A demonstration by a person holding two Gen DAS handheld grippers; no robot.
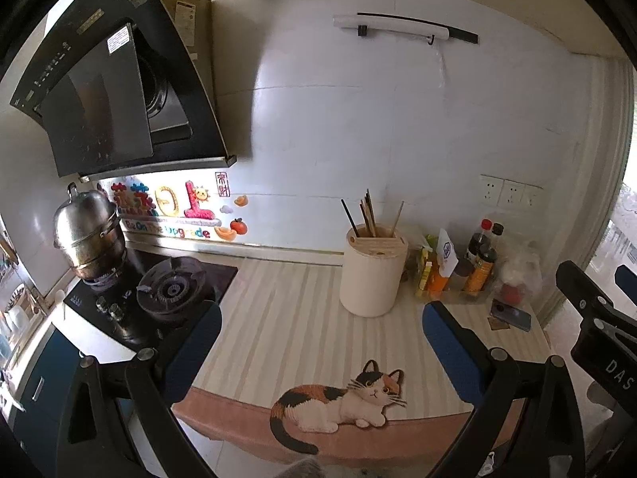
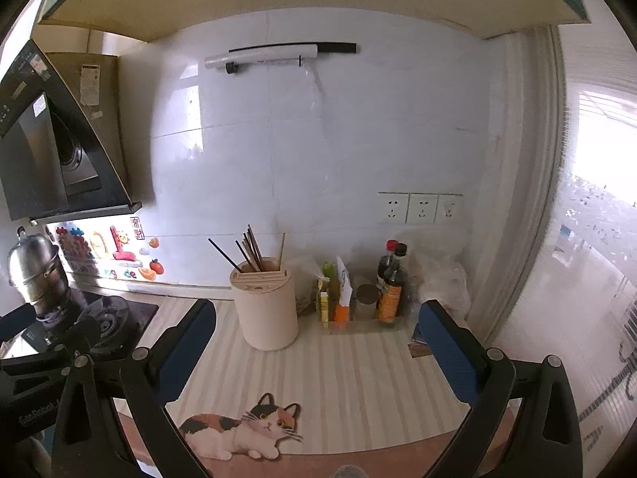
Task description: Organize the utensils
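A cream cylindrical utensil holder (image 1: 373,275) with a wooden slotted top stands on the striped counter mat (image 1: 286,318). Several chopsticks (image 1: 368,215) stick up out of it. It also shows in the right wrist view (image 2: 266,306), with the chopsticks (image 2: 251,249). My left gripper (image 1: 322,330) is open and empty, held above the mat in front of the holder. My right gripper (image 2: 316,330) is open and empty, also in front of the holder. The right gripper's body shows at the right edge of the left wrist view (image 1: 597,318).
A gas stove (image 1: 167,290) with a steel pot (image 1: 89,235) is at the left under a range hood (image 1: 115,91). Sauce bottles (image 2: 392,283) and packets (image 2: 338,294) stand right of the holder. A phone (image 1: 510,314) lies at the right. A cat picture (image 1: 338,402) marks the mat's front edge.
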